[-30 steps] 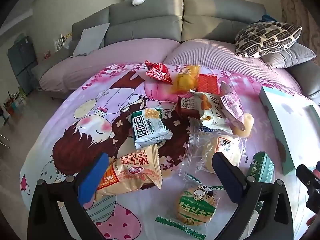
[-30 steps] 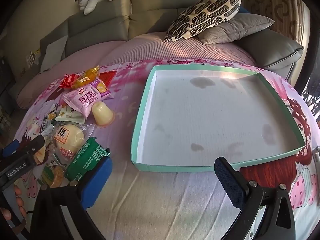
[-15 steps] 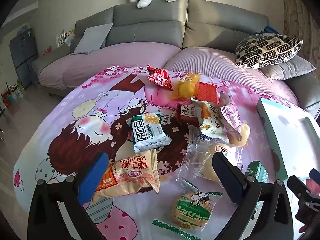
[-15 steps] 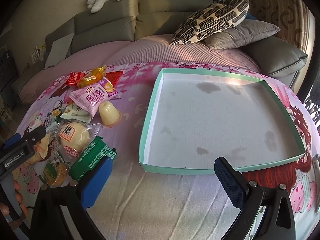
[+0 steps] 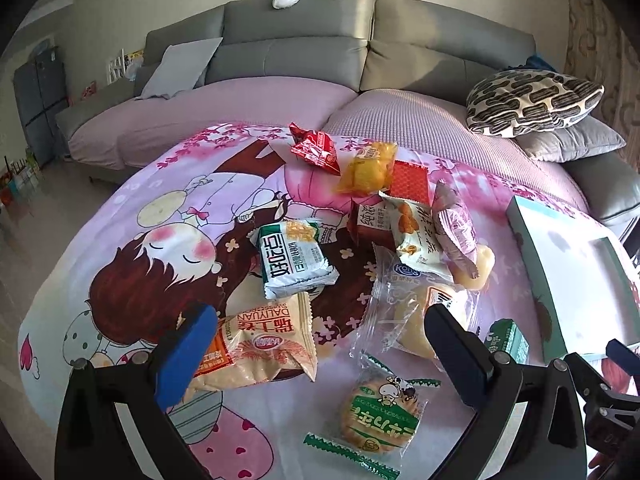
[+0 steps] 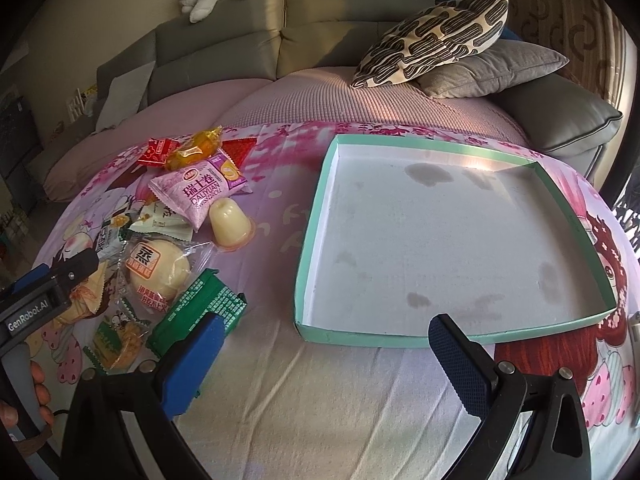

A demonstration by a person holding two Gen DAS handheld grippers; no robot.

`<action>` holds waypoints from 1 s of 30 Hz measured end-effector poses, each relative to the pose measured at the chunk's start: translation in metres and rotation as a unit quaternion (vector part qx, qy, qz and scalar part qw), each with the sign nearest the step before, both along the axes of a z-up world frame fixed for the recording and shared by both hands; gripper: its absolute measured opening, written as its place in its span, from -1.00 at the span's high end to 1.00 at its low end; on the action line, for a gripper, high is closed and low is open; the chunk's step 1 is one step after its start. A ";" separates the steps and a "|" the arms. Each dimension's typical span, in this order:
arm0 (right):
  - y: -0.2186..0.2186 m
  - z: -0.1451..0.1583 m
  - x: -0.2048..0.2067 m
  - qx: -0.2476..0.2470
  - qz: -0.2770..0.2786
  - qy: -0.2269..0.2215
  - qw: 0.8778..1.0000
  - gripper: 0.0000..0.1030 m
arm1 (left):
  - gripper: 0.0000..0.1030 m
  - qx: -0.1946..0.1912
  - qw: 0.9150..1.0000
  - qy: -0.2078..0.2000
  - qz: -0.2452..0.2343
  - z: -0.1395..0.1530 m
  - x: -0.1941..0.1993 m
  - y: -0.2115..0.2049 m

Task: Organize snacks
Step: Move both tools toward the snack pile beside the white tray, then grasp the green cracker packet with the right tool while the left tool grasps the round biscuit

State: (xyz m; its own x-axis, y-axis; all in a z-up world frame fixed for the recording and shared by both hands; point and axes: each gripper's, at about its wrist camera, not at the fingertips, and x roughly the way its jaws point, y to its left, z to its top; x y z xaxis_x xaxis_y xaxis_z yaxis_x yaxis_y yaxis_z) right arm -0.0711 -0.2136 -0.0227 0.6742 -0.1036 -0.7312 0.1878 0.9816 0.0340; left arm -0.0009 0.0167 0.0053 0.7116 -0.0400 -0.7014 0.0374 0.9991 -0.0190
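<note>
While spread wide, left gripper, right gripper, nothing held

Both views: heavy fisheye bending, black vignette at the corners. Warm low light, probably from the right, streaks the sofa back and the far rim of the tray. Right wrist view dimmer, yellowish; tray floor shows dark blotches. Left wrist view brighter, mild glare on clear snack wrappers. Focus decent, edges soft.
</note>
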 end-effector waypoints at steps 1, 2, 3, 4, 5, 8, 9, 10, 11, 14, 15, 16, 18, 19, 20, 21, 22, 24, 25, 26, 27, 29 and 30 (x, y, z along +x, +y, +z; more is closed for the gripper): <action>0.001 0.000 0.000 0.001 0.001 0.000 1.000 -1.00 | -1.00 -0.002 1.000 0.002 0.002 0.000 0.000 0.001; 0.002 0.001 0.000 0.004 0.002 -0.001 1.000 -1.00 | -1.00 -0.004 1.000 0.004 0.003 0.000 0.000 0.003; 0.004 0.001 0.000 0.006 0.004 -0.001 1.000 -1.00 | -1.00 -0.007 1.000 0.007 0.004 0.000 0.000 0.004; 0.005 0.002 0.000 0.008 0.006 -0.002 1.000 -1.00 | -1.00 -0.008 1.000 0.011 0.005 -0.001 0.000 0.005; 0.007 0.002 0.000 0.009 0.007 -0.002 1.000 -1.00 | -1.00 -0.007 1.000 0.014 0.007 -0.001 0.000 0.006; 0.013 0.002 0.002 0.011 0.012 0.000 1.000 -1.00 | -1.00 -0.006 1.000 0.026 0.014 -0.003 0.000 0.009; 0.015 0.002 0.003 0.010 0.014 0.001 1.000 -1.00 | -1.00 -0.006 0.999 0.030 0.016 -0.003 0.000 0.010; 0.018 0.002 0.003 0.010 0.016 0.001 1.000 -1.00 | -1.00 -0.005 0.999 0.033 0.018 -0.003 -0.001 0.011; 0.021 0.003 0.004 0.009 0.019 0.002 1.000 -1.00 | -1.00 -0.006 0.999 0.039 0.019 -0.004 -0.001 0.013; 0.031 0.002 0.006 0.012 0.028 0.003 1.000 -1.00 | -1.00 -0.019 0.998 0.053 0.016 -0.004 -0.005 0.018; 0.034 0.001 0.007 0.013 0.030 0.004 0.999 -1.00 | -1.00 -0.021 0.998 0.058 0.014 -0.004 -0.006 0.019; 0.037 0.001 0.008 0.016 0.033 0.005 0.999 -1.00 | -1.00 -0.023 0.998 0.061 0.010 -0.005 -0.008 0.020; 0.045 0.001 0.009 0.020 0.037 0.006 0.999 -1.00 | -1.00 -0.027 0.997 0.070 0.003 -0.006 -0.010 0.020; 0.048 0.000 0.009 0.022 0.040 0.005 0.999 -1.00 | -1.00 -0.028 0.997 0.072 -0.001 -0.006 -0.012 0.020; 0.050 0.000 0.010 0.023 0.041 0.004 0.999 -1.00 | -1.00 -0.030 0.997 0.076 -0.006 -0.007 -0.013 0.019; 0.052 0.000 0.011 0.024 0.039 0.003 0.999 -1.00 | -1.00 -0.031 0.996 0.079 -0.009 -0.008 -0.014 0.019; 0.053 0.000 0.012 0.026 0.037 0.003 0.999 -1.00 | -0.94 -0.032 0.996 0.083 -0.012 -0.010 -0.014 0.018; 0.054 -0.002 0.014 0.033 0.033 0.003 0.999 -0.96 | -0.90 -0.030 0.995 0.093 -0.012 -0.013 -0.014 0.018; 0.055 -0.004 0.016 0.036 0.031 0.005 0.999 -0.93 | -0.90 -0.031 0.995 0.097 -0.014 -0.014 -0.015 0.019; 0.055 -0.005 0.017 0.039 0.030 0.007 0.999 -0.87 | -0.90 -0.034 0.994 0.101 -0.016 -0.015 -0.015 0.019; 0.055 -0.006 0.018 0.041 0.030 0.008 0.999 -0.84 | -0.89 -0.037 0.994 0.104 -0.018 -0.016 -0.015 0.019; 0.056 -0.008 0.020 0.041 0.028 0.011 0.999 -0.81 | -0.89 -0.038 0.993 0.106 -0.023 -0.016 -0.015 0.018; 0.056 -0.009 0.021 0.039 0.028 0.010 0.999 -0.76 | -0.89 -0.038 0.993 0.107 -0.026 -0.016 -0.015 0.017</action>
State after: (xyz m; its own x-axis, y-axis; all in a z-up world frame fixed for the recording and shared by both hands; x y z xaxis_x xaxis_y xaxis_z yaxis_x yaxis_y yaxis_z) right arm -0.0505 -0.1574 -0.0314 0.6626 -0.0093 -0.7489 0.1348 0.9851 0.1071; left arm -0.0159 0.0334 -0.0109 0.5419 -0.1318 -0.8300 0.0767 0.9913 -0.1073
